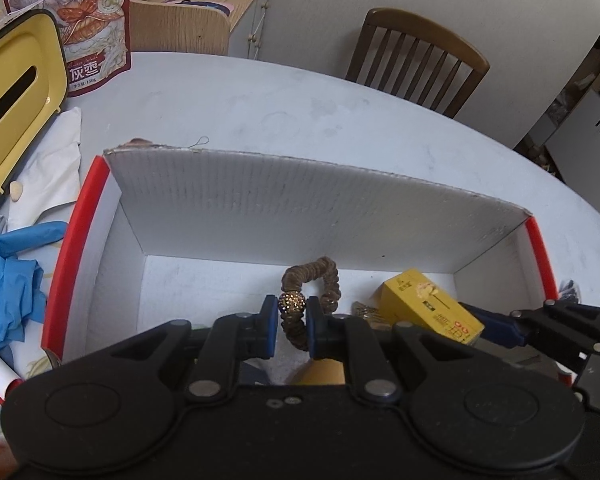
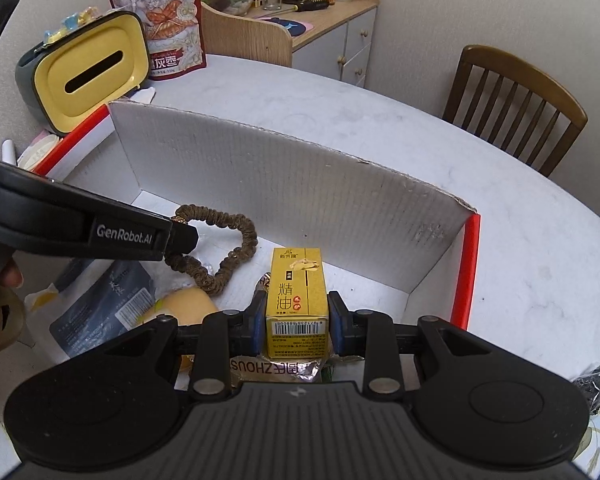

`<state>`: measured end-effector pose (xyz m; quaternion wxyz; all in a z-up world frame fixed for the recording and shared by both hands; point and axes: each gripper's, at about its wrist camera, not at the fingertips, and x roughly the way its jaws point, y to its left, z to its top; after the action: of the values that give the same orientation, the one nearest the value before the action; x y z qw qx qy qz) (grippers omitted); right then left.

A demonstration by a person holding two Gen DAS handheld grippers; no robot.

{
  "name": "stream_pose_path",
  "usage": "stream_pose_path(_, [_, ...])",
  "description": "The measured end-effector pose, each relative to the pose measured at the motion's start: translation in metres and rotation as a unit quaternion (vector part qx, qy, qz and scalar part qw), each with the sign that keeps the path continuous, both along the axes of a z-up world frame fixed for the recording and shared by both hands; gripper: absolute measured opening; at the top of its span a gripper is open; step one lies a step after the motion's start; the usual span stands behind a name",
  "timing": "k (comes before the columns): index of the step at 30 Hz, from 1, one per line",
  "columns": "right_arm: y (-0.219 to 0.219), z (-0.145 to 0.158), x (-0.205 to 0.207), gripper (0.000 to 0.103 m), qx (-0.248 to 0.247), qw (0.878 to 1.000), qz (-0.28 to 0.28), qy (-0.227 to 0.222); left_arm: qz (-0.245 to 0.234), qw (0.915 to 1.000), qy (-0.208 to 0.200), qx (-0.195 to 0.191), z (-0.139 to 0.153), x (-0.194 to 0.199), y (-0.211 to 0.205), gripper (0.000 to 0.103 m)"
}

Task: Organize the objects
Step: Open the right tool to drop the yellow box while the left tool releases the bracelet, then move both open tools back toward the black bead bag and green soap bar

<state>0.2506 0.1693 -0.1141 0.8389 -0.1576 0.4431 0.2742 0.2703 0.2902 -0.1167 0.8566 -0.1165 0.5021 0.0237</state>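
A white cardboard box with red edges (image 1: pixel 312 216) (image 2: pixel 300 196) sits on the table. My left gripper (image 1: pixel 293 322) is shut on a brown hair scrunchie (image 1: pixel 324 276) with a glittery bead, held inside the box. In the right wrist view the scrunchie (image 2: pixel 236 256) hangs from the left gripper's tip (image 2: pixel 180 240). My right gripper (image 2: pixel 297 322) is shut on a small yellow carton (image 2: pixel 296 292), also over the box's inside. That carton (image 1: pixel 428 306) and the right gripper (image 1: pixel 500 326) show at the right of the left wrist view.
Inside the box lie a dark blue pouch (image 2: pixel 104 304), a yellow round item (image 2: pixel 188 306) and a foil packet (image 2: pixel 276 368). A yellow tissue box (image 2: pixel 88 72) and snack bag (image 2: pixel 160 16) stand at the back left. Blue gloves (image 1: pixel 12 284) lie left. A wooden chair (image 2: pixel 512 108) stands behind.
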Motion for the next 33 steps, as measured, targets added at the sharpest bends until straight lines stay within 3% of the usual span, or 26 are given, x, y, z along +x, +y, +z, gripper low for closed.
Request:
stream_pose_path(5, [-0.001,0.003,0.005,0.031,0.004,1.0,0.001,0.011,-0.01,0.9995,0.025,0.012,-0.005,0.004,-0.005,0.02])
stream_pose_path(14, [-0.01,0.013,-0.006,0.031,0.022,1.0,0.002,0.013,-0.01,0.9995,0.024,0.016,0.001,-0.001,-0.009,0.035])
stream_pose_path(18, [-0.022,0.025,-0.015,0.048,0.044,0.999,0.0,0.002,-0.013,0.9996,0.01,0.025,0.011,-0.008,-0.015,0.049])
stream_pose_path(33, [-0.083,0.082,-0.058,0.054,0.117,0.993,-0.007,-0.035,-0.027,0.9964,-0.054,0.06,0.06,-0.058,-0.043,0.061])
